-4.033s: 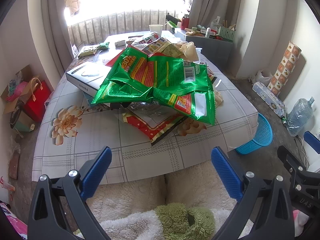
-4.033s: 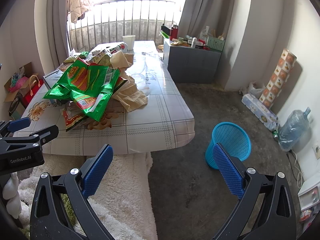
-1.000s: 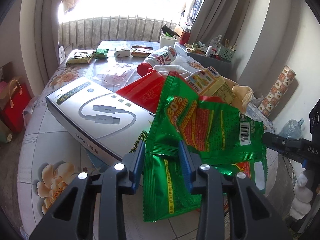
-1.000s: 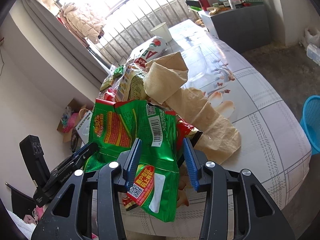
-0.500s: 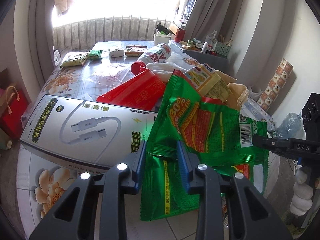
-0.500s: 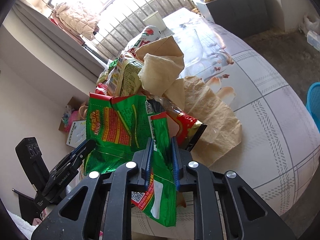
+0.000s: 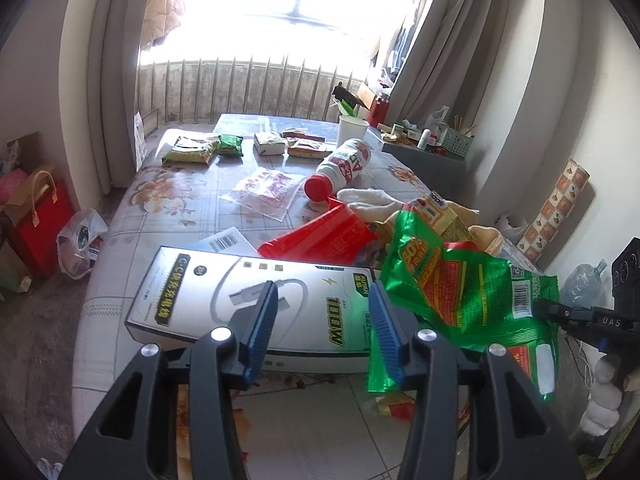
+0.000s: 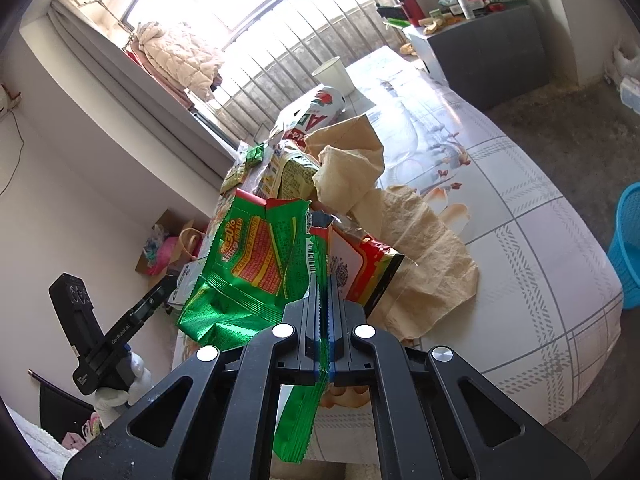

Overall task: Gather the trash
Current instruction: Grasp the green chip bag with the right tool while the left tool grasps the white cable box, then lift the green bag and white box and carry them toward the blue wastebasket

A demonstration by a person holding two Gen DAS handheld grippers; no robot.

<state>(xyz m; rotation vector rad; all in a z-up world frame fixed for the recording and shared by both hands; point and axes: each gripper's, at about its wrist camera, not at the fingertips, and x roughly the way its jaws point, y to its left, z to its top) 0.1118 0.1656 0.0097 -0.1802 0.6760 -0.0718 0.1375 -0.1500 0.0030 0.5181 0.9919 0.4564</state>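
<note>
While the blue pads of the right gripper (image 8: 323, 300) are pressed together, the crinkled green foil snack bag (image 8: 256, 264) is pinched by its edge between them. The jaws of the left gripper (image 7: 322, 322) are opening, with nothing between its pads; the bag (image 7: 472, 292) lies just beside its right finger at three o'clock. Behind the left fingers, at twelve o'clock, a white rectangular cable box (image 7: 224, 292) rests on the floral tablecloth (image 7: 180, 208). A blue plastic mesh bin (image 8: 628, 240) is seen at three o'clock of the right gripper.
</note>
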